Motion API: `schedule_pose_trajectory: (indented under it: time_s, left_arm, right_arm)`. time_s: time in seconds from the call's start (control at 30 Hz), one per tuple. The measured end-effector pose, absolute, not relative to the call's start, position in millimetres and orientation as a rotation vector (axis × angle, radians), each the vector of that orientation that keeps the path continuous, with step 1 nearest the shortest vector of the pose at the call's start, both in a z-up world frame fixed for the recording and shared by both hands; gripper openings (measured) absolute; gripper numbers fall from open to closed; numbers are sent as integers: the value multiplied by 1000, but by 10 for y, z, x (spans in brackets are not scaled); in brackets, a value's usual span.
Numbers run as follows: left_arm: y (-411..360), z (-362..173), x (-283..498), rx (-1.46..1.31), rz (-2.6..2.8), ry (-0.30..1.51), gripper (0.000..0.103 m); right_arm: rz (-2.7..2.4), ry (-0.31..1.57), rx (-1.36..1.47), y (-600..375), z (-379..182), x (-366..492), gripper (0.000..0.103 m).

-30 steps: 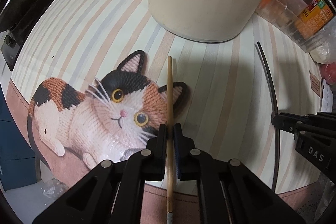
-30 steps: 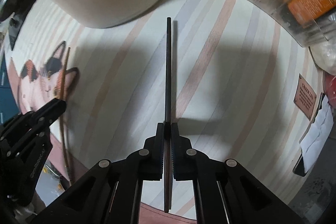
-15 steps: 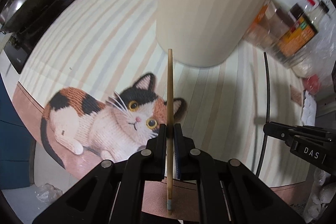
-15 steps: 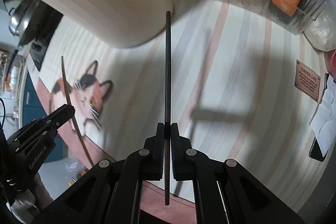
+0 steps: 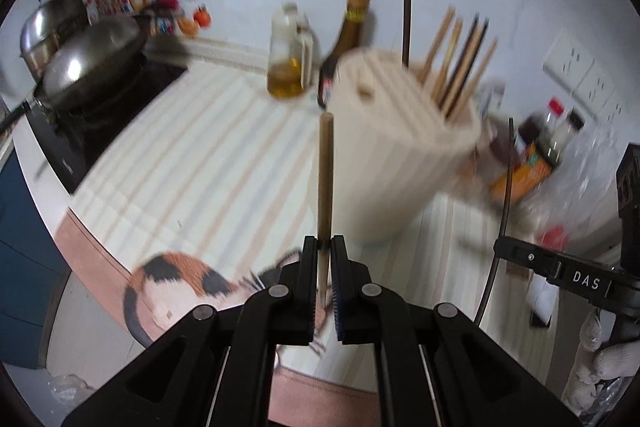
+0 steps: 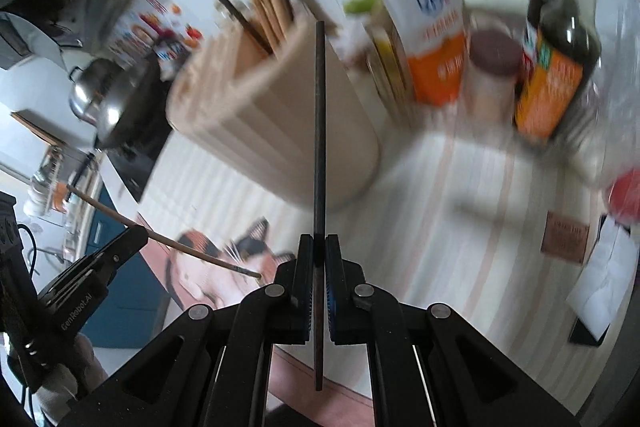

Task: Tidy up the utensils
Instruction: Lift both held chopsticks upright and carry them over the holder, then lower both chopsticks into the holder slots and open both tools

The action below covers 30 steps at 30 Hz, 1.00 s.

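My left gripper (image 5: 325,251) is shut on a light wooden chopstick (image 5: 325,179) that stands up in front of the camera. My right gripper (image 6: 319,247) is shut on a black chopstick (image 6: 320,131), also upright. Both hang above the striped cat mat (image 5: 192,163). Behind them stands a cream ribbed utensil holder (image 5: 404,155), also the holder (image 6: 280,131) in the right wrist view, with several wooden and black chopsticks (image 5: 460,67) sticking out of one compartment. The right gripper (image 5: 504,251) with the black chopstick (image 5: 507,179) shows at the right edge of the left view. The left gripper (image 6: 138,233) with its wooden chopstick (image 6: 176,245) shows at the lower left of the right view.
An oil bottle (image 5: 288,67) and a dark sauce bottle (image 5: 344,39) stand behind the holder. A wok (image 5: 92,63) and a steel pot (image 5: 48,27) sit on the stove at left. Sauce bottles and packets (image 6: 556,59) crowd the right. A gloved hand (image 5: 612,359) holds the right gripper.
Both grippers have risen from just above the mat with their chopsticks still held. The views have tilted up, so the holder's top, the wall and the stove have come into sight.
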<state>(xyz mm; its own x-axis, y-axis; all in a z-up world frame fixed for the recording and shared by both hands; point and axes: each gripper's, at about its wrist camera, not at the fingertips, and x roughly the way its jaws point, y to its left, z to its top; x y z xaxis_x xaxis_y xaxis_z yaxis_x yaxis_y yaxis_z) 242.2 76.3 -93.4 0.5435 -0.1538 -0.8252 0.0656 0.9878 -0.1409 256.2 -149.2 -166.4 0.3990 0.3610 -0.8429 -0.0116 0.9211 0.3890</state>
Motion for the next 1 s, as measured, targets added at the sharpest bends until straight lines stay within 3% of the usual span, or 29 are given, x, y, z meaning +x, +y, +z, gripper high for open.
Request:
schedule_pose_trajectory:
  time_s: [0.8, 1.0]
  left_arm:
    - [942, 893, 2642, -158, -192, 618, 4]
    - [739, 1017, 2993, -177, -266, 626, 4]
  right_arm:
    - [254, 784, 401, -1566, -94, 2996, 5]
    - [173, 685, 415, -1642, 133, 3323, 5]
